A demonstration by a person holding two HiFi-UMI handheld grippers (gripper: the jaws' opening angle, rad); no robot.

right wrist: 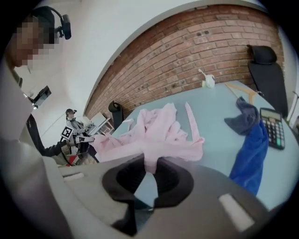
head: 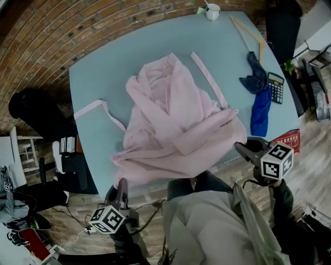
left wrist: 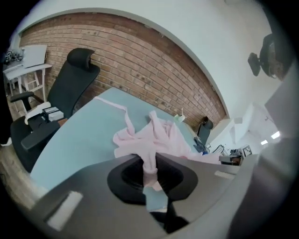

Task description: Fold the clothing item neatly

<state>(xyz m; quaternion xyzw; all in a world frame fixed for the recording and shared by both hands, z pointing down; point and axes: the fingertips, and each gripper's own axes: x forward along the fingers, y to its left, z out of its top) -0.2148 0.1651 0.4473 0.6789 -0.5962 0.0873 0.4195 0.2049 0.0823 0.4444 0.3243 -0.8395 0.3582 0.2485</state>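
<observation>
- Pink robe (head: 176, 124) lies crumpled on the blue table (head: 98, 72), its near edge stretched between both grippers
- Left gripper (left wrist: 149, 164) — jaws pinched on a robe fold
- Right gripper (right wrist: 150, 164) — jaws likewise clamped on robe fabric

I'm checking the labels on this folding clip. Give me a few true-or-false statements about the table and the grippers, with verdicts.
1. The left gripper and the right gripper are each shut on the pink garment. True.
2. The calculator rests on the garment. False: it lies on the table, beside the blue cloth and apart from the garment.
3. A white mug stands near the table's far edge. True.
4. The garment is folded into a neat square. False: it lies rumpled, its belt trailing across the table.
</observation>
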